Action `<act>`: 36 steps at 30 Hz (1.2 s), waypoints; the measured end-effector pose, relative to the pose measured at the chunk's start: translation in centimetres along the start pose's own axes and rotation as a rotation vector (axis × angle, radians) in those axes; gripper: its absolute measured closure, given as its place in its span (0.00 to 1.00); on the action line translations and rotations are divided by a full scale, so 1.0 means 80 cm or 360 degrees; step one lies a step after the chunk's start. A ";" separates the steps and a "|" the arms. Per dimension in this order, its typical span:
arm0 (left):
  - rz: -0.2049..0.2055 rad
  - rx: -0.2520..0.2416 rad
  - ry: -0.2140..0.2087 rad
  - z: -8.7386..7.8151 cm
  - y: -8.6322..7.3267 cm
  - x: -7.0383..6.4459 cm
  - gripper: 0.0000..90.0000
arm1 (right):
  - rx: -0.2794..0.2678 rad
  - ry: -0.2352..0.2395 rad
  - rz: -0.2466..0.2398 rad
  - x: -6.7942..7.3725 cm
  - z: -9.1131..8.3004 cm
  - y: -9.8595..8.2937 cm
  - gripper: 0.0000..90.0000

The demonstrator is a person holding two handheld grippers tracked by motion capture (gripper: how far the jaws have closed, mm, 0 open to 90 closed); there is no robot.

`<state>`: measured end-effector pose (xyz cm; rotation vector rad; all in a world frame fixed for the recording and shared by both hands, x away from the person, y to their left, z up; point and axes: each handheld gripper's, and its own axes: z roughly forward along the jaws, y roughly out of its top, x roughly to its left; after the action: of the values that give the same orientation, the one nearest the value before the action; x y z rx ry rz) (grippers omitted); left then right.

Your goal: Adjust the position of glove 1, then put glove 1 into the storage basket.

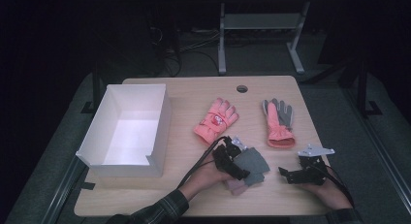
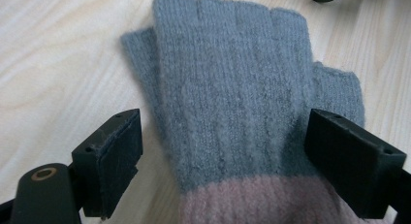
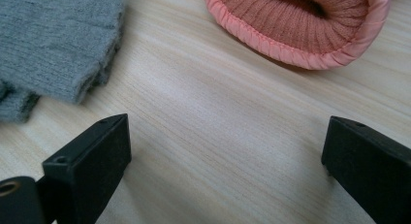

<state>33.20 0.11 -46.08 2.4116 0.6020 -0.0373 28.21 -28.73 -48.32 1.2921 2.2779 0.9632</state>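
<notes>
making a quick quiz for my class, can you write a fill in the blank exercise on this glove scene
1. The jaws of the left gripper stand open on either side of a fingerless knit glove that is mostly ____ in colour.
2. The cuff of that knit glove is ____.
3. At the table's left stands an empty white ____.
4. The number of pink gloves lying beyond the grippers is ____.

Missing words: grey; pink; box; two
</notes>
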 end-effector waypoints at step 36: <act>-0.0093 -0.0008 -0.0292 -0.024 0.000 0.011 0.77 | -0.0002 -0.0003 0.0001 0.001 0.000 -0.001 0.03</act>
<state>33.73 1.62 -44.69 2.3527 0.5863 -0.2783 28.13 -28.68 -48.33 1.2927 2.2752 0.9633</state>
